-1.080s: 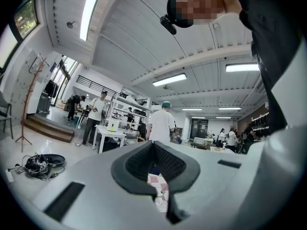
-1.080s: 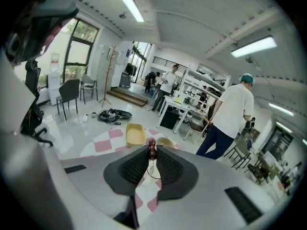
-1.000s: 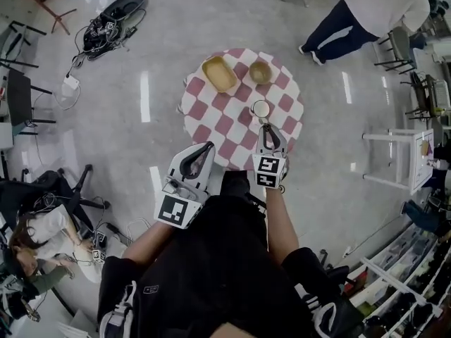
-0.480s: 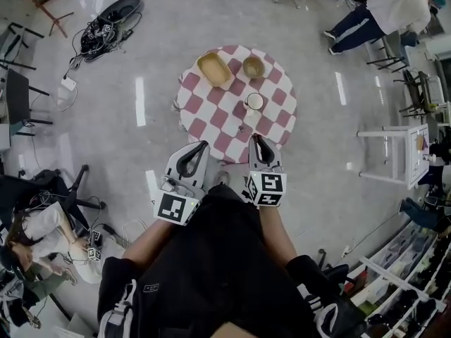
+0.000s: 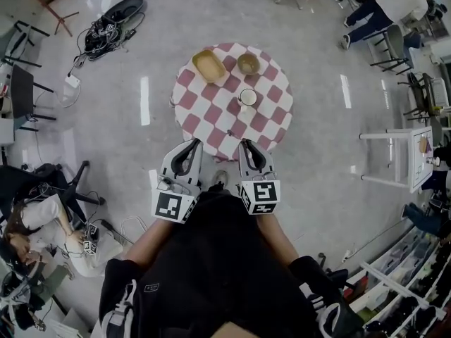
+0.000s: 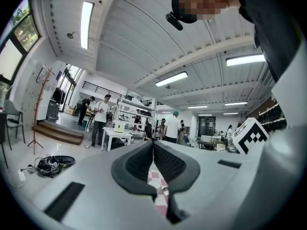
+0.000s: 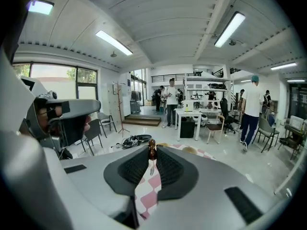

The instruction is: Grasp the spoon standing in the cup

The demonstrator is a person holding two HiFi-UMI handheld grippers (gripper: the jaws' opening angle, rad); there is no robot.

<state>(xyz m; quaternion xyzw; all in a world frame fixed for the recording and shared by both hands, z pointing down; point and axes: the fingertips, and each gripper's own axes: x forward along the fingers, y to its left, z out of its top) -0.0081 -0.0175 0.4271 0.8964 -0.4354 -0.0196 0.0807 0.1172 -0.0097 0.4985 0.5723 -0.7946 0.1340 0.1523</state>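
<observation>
A white cup (image 5: 247, 97) stands on the round red-and-white checkered table (image 5: 211, 111); I see no spoon in it. My right gripper (image 5: 244, 144) is at the table's near edge, well short of the cup. In the right gripper view the right gripper (image 7: 152, 159) is shut on the spoon (image 7: 152, 151), whose brown handle end sticks up between the pads. My left gripper (image 5: 195, 142) hovers beside it at the near edge. In its own view the left gripper (image 6: 153, 143) is shut and holds nothing. The cup (image 6: 154, 184) shows through its jaw gap.
A yellow dish (image 5: 209, 65) and a small bowl (image 5: 248, 63) sit at the table's far side. Cables and a black bag (image 5: 109, 23) lie on the floor far left. A white side table (image 5: 398, 157) stands right. People stand at the top right; one sits lower left.
My right gripper has drawn back from the cup to the table's near edge, bringing the spoon with it. The left gripper has barely moved. A person at the top right walked away.
</observation>
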